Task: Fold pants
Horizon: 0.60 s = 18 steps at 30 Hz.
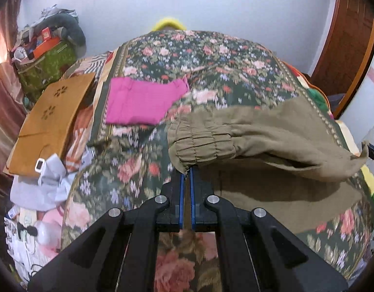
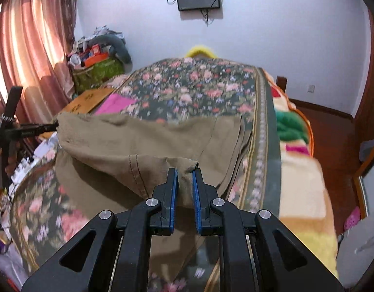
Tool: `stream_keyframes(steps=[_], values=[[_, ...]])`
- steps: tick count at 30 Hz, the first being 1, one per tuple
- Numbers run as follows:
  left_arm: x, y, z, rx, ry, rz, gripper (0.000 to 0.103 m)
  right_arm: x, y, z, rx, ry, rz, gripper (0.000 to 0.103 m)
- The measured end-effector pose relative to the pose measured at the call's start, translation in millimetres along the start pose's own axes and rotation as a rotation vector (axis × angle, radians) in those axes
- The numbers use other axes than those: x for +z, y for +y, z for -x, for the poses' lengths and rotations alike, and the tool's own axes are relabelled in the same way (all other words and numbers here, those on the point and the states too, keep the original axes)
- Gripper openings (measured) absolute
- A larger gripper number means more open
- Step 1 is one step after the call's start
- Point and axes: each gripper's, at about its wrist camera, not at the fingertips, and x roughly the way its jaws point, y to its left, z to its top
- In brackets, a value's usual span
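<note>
Item: khaki pants [image 1: 272, 131], slung between 2 grippers above the floral bedspread [image 1: 128, 170].
Left gripper [image 1: 186, 170]: clenched on the elastic waistband corner.
Right gripper [image 2: 185, 170]: clenched on a bunched edge.
Risk: thin pinches; a tug may slip cloth free and skew the fold.
Clearance: open bedspread ahead of both; folded pink garment [image 1: 143, 102] ahead-left; bed edge just right of right gripper.

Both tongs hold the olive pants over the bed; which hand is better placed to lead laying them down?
Probably left: the left tongs pinch the gathered waistband of the olive pants over open bedspread. The right tongs hold a fold near the bed's edge.
</note>
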Motion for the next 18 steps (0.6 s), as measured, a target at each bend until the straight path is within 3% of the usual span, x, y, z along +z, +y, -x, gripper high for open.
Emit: stream_keyframes(steps=[7,12,14,16,18], values=[[-30.6,2.4,1.4,0.012,0.043,-0.02,0.003,-29.6,1.7,-1.0,-0.009,0.037,-0.047,0.011],[-38.8,-1.3,16.7,0.034,0.028,-0.054,0.007,-43.9,6.1,3.7,-0.038,0.07,-0.048,0.014],[-37.8,-4.2,22.8,0.044,0.021,-0.071,0.021,-47.9,9.0,9.9,-0.053,0.076,-0.04,0.014],[-35.7,-8.8,29.5,0.059,0.004,-0.089,0.055,-48.6,10.6,16.9,-0.067,0.074,-0.036,0.017],[-33.3,-15.8,37.3,0.066,-0.024,-0.108,0.073,-46.1,12.5,25.2,-0.069,0.058,-0.043,0.025]])
